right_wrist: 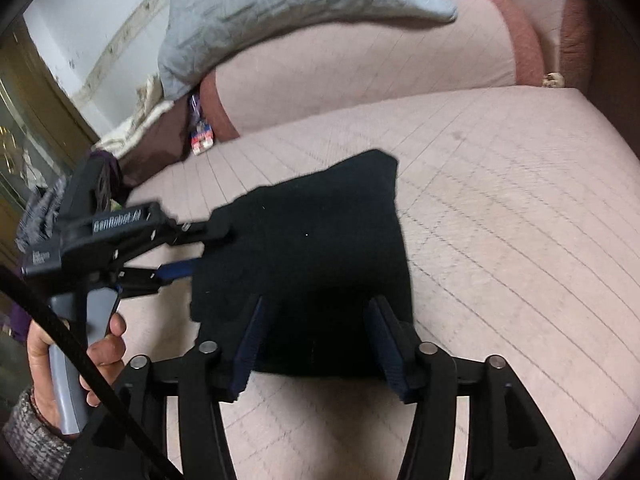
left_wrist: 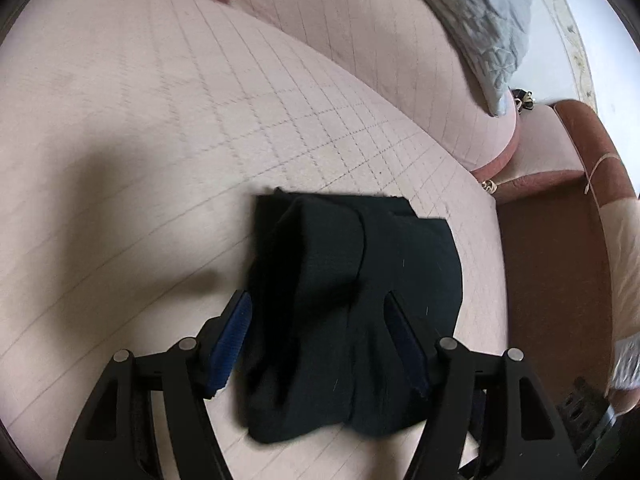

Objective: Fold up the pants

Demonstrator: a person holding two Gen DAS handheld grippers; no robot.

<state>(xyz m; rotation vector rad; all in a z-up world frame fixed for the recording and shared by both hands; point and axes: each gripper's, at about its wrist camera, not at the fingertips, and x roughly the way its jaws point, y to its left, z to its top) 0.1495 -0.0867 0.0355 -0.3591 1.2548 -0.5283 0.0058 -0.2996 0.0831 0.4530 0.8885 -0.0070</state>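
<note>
Left gripper (left_wrist: 318,340): jaws spread wide, blue-padded fingers (left_wrist: 230,344) set either side of the near end of the folded black pants (left_wrist: 352,312), nothing clamped between them. Right gripper (right_wrist: 318,346): jaws likewise wide, straddling the near edge of the same bundle, not closed on it.

Pants: compact dark stack lying flat on the quilted pink sofa seat (left_wrist: 140,128). Left wrist view alone: layered folds and a curved seam on top, ragged far edge. Right wrist view alone: plain squarish outline, plus the left gripper seen from the side (right_wrist: 192,252), one finger over the bundle's left edge and the blue one below at that edge; whether cloth lies between them cannot be told. Also there only: hand (right_wrist: 100,356) on a grey handle, knitted cuff, black cable.

Writing: white lettering on the left gripper's body, blurred, apparently "GenRobot.AI"; small label further back unreadable.

Surroundings: pink back cushion (right_wrist: 360,68) behind, grey quilted blanket (right_wrist: 260,8) draped over it, red-white-blue packet (right_wrist: 200,136) in the seat corner. Open seat left of and beyond the pants; brown sofa arm (left_wrist: 560,260) near the right edge.
</note>
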